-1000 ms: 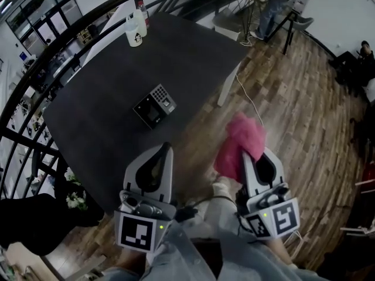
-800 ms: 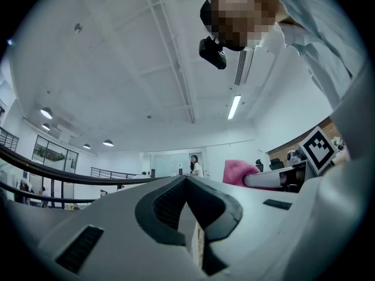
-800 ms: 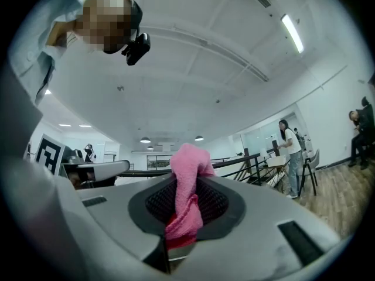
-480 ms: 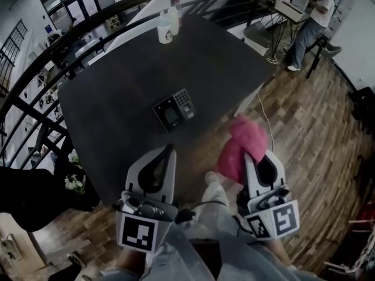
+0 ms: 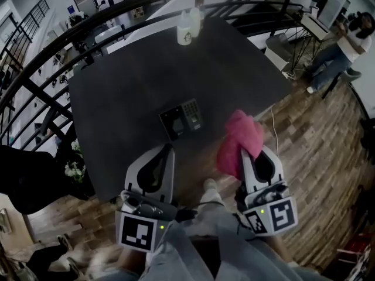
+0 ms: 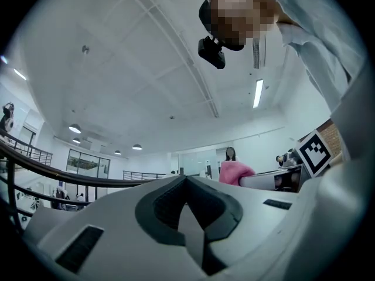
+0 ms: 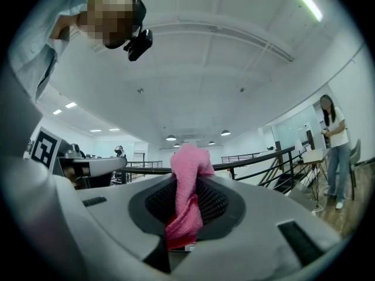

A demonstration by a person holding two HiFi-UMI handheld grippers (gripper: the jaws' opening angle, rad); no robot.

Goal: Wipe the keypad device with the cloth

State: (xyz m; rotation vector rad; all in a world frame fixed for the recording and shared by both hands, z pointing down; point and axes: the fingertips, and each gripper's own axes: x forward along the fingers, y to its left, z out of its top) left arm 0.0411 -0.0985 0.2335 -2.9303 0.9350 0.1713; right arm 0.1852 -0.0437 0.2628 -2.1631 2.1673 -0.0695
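The keypad device [image 5: 183, 119], dark with a small screen and a grid of keys, lies flat near the front of the black table [image 5: 123, 86]. My right gripper [image 5: 251, 151] is shut on a pink cloth [image 5: 240, 140], held upright in the air off the table's front right corner; the cloth [image 7: 187, 201] bunches between its jaws in the right gripper view. My left gripper [image 5: 166, 150] is shut and holds nothing, just short of the table's front edge, below the device. In the left gripper view the jaws [image 6: 187, 215] point up at the ceiling.
Two white bottles [image 5: 186, 29] stand at the table's far edge. A black curved railing [image 5: 53, 57] runs round the left and back. Wooden floor [image 5: 328, 151] lies to the right, where a person [image 5: 345, 51] stands beside a small desk. A white cable runs along the floor by the table.
The view has swung, so the table and keypad device now sit more to the right and closer to the grippers. Both grippers keep their pose, the cloth still held.
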